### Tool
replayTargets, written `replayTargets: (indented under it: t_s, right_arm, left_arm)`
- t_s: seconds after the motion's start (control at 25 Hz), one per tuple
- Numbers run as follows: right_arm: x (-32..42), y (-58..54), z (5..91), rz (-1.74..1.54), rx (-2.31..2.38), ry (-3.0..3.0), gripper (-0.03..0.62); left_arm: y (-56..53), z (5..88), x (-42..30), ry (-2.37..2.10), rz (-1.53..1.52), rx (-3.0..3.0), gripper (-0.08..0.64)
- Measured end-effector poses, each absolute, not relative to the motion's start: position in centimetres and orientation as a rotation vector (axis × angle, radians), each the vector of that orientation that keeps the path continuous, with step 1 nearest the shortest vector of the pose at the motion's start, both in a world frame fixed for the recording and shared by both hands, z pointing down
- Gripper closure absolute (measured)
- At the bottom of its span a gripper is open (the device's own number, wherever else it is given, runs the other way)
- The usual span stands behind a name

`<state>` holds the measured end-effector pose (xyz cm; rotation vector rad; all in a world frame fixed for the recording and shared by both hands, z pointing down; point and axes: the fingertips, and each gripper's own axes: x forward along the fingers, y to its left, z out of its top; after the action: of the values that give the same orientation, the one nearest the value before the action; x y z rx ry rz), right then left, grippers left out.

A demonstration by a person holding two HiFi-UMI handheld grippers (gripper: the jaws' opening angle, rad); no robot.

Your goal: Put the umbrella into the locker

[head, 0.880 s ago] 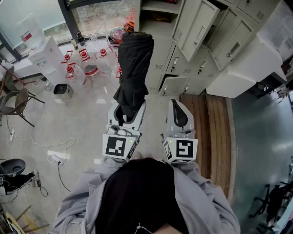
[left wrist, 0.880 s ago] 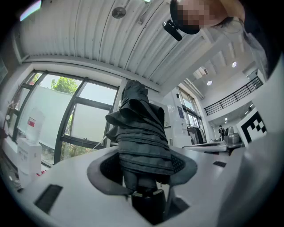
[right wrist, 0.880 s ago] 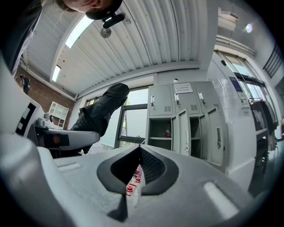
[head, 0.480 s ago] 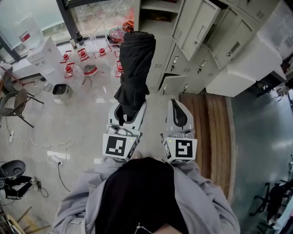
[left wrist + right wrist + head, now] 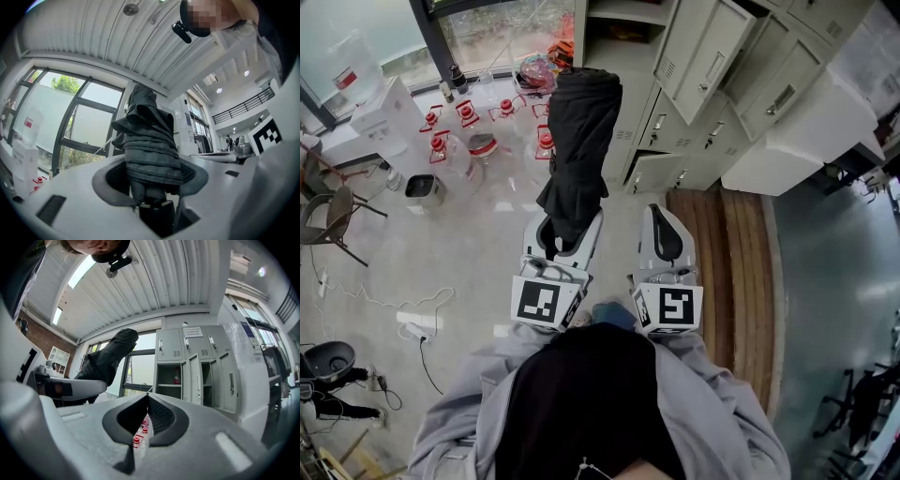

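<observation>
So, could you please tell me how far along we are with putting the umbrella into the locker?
Done: the folded black fabric umbrella is picked up, clamped upright in the left tongs. In hand: it is held out towards the grey metal lockers, some with doors open; the right tongs are shut and empty. Left: placing it inside a compartment and letting go.

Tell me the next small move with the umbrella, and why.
Probably step forward and swing the left gripper toward the open locker compartment: it grips the folded umbrella by its base, short of that compartment; the right gripper is shut and empty.
</observation>
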<state>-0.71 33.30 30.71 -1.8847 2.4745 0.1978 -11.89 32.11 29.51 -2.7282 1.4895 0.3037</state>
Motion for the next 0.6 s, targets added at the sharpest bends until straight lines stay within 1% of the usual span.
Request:
replayTargets:
  t_s: [0.28, 0.6]
  right_arm:
    - [0.6, 30.2, 31.3, 0.204, -1.869, 2.476, 0.591]
    - [2.6, 23.0, 32.0, 0.198, -1.845, 2.489, 0.591]
  left_arm:
    - [29.5, 30.4, -10.4, 1.481, 0.307, -2.730, 0.342]
    - [22.6, 30.7, -8.4, 1.498, 0.295, -2.704, 0.342]
